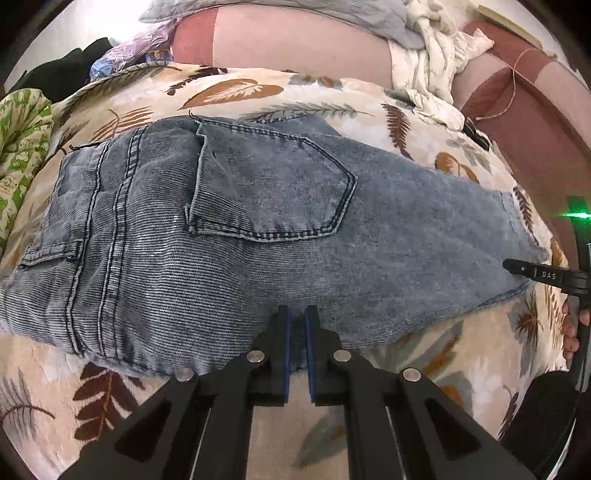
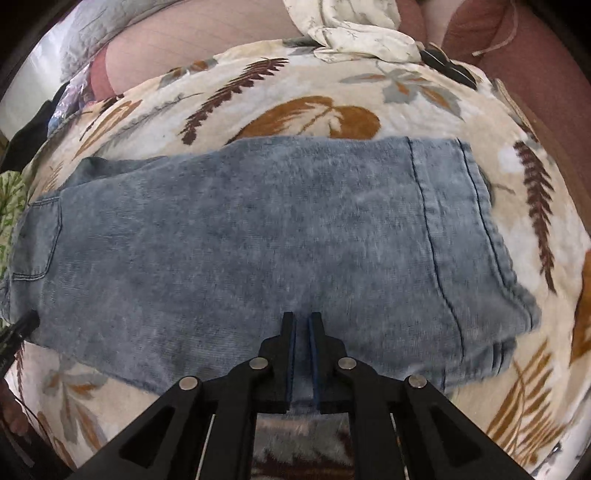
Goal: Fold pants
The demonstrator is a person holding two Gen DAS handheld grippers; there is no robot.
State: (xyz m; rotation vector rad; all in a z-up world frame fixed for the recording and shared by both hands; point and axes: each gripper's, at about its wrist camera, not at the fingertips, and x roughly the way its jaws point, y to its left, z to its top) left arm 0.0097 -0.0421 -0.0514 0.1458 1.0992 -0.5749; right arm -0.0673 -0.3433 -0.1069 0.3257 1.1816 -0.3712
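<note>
- The pants (image 1: 229, 236), light-wash denim, lie lengthwise across the leaf-print blanket (image 1: 258, 92) on what looks like a bed; they appear already folded leg over leg, one back pocket (image 1: 273, 188) facing up.
- Waistband end sits to the left in the left wrist view; hem end (image 2: 476, 236) sits to the right in the right wrist view.
- Left gripper (image 1: 297, 321): fingers nearly closed, a narrow slit between the blue pads, with the near edge of the denim running into that slit. We judge it pinched on the pants.
- Right gripper (image 2: 302, 325): same posture over the near edge toward the hem end; denim fills the slit. We judge it also gripping, though how many layers are caught is hidden.
- Risk 1: only the top layer is pinched. Lifting would then peel the legs apart rather than carry the stack over.
- Risk 2: the blanket is soft and plush; fingers pressed low could grab its pile together with the denim and drag it along.
- Risk 3: uneven travel of the two grippers would skew the fold, so that hem and waistband miss each other.
- Risk 4: heavy denim at the waistband may slip from a shallow pinch, since the seams there are thick.
- Risk 5: the white patterned cloth (image 2: 354, 33) and green cloth (image 1: 18, 147) lie near the blanket edges; a wide swing could catch them.
- The right wrist view is slightly blurred, so edge contact there is less certain.
</note>
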